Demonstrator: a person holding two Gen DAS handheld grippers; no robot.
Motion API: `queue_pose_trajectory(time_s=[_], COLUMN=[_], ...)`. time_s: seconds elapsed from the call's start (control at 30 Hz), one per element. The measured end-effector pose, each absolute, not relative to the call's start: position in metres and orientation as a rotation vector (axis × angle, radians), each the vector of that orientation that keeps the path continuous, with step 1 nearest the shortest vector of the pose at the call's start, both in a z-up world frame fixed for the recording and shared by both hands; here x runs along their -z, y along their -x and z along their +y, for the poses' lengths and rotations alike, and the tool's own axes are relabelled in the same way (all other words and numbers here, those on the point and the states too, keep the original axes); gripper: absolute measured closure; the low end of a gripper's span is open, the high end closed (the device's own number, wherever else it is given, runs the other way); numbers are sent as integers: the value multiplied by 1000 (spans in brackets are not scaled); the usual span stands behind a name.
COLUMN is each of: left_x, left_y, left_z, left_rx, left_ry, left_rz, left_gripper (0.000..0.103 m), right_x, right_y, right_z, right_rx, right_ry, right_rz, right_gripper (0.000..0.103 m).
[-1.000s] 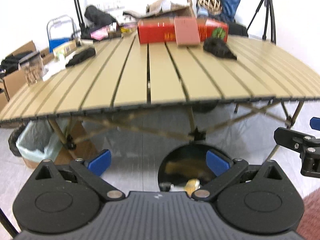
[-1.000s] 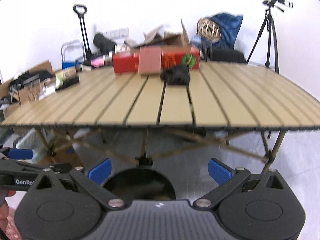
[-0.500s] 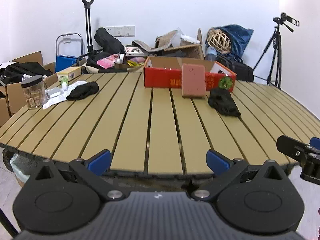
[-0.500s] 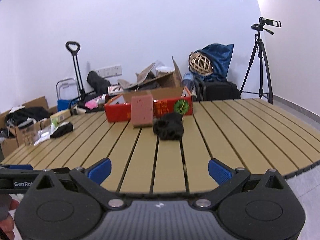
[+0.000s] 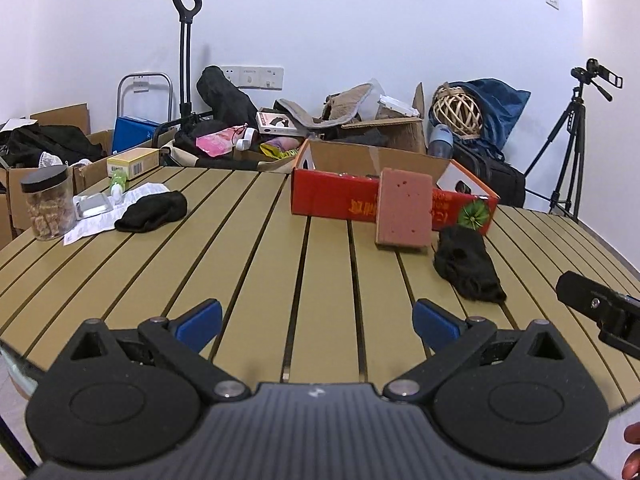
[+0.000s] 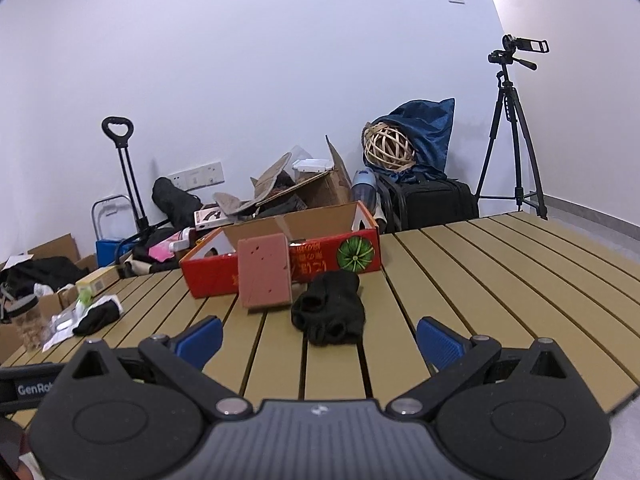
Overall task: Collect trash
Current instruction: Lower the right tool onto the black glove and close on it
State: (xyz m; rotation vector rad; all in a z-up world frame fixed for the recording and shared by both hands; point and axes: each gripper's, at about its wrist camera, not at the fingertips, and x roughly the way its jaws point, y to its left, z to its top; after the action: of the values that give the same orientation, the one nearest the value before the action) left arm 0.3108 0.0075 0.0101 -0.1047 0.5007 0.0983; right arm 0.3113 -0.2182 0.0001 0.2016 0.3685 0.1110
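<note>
A slatted tan table (image 5: 256,264) carries a red open box (image 5: 332,200) with a pink slab (image 5: 404,212) leaning on it. A black cloth (image 5: 466,272) lies in front of the box at right; it also shows in the right wrist view (image 6: 330,312). Another black cloth (image 5: 154,210) lies at left on white paper (image 5: 104,220) with a small foil tray (image 5: 93,205). My left gripper (image 5: 316,322) is open and empty above the near table edge. My right gripper (image 6: 318,336) is open and empty, just short of the black cloth.
A clear jar (image 5: 48,208) with a black lid stands at the table's left edge, with a yellow box (image 5: 134,162) behind it. Cardboard boxes, bags and a trolley (image 5: 182,60) crowd the wall behind. A tripod (image 6: 512,140) stands at right.
Both grippers rose from below the table edge to above the tabletop and moved forward. The floor bin seen earlier has dropped out of view. Both stay open.
</note>
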Motion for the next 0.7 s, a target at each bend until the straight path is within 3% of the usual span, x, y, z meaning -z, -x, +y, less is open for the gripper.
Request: queue_pose_trajectory(time_s=[0.7], left_x=[2], left_y=[-413], left_z=[15], left_rx=[-111], left_ry=[80], left_rz=[499], left_gripper=[0], right_x=[46], right_y=[-474], right_z=[-181], right_rx=[-132], right_ry=[-98], right_rz=[577], right_gripper=[0])
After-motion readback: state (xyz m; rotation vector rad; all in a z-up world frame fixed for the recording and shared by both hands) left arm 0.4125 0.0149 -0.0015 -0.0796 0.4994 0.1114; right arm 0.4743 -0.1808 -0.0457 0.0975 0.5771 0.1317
